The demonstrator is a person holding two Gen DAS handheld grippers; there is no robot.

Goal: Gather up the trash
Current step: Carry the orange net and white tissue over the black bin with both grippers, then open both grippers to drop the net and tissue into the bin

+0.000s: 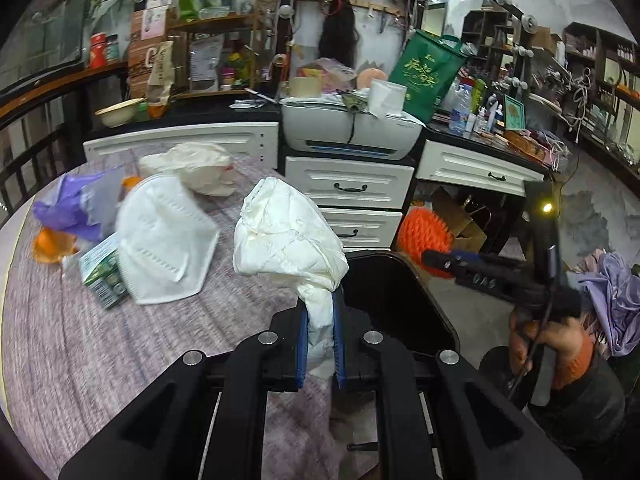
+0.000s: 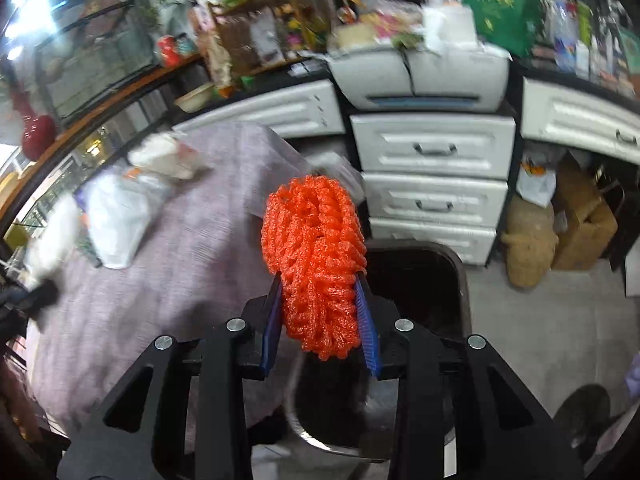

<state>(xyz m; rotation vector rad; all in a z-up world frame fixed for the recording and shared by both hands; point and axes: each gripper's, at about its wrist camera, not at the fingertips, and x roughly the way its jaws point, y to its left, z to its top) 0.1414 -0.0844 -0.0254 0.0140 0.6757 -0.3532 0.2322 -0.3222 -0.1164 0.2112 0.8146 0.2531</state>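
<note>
My left gripper (image 1: 320, 312) is shut on a crumpled white tissue (image 1: 288, 232), held above the table edge beside the black trash bin (image 1: 436, 312). My right gripper (image 2: 320, 296) is shut on an orange foam net (image 2: 314, 256), held over the near rim of the bin (image 2: 456, 264); the net also shows in the left wrist view (image 1: 422, 234). On the purple table (image 1: 120, 352) lie a white face mask (image 1: 164, 240), a purple wrapper (image 1: 76, 208), a small green box (image 1: 102, 272), an orange scrap (image 1: 50, 244) and another crumpled white paper (image 1: 196, 168).
White drawers (image 1: 348, 188) and a white printer (image 1: 352, 132) stand behind the bin. A green bag (image 1: 428, 68) sits on the cluttered counter. Cardboard boxes (image 2: 584, 224) lie on the floor at right. A railing runs along the left.
</note>
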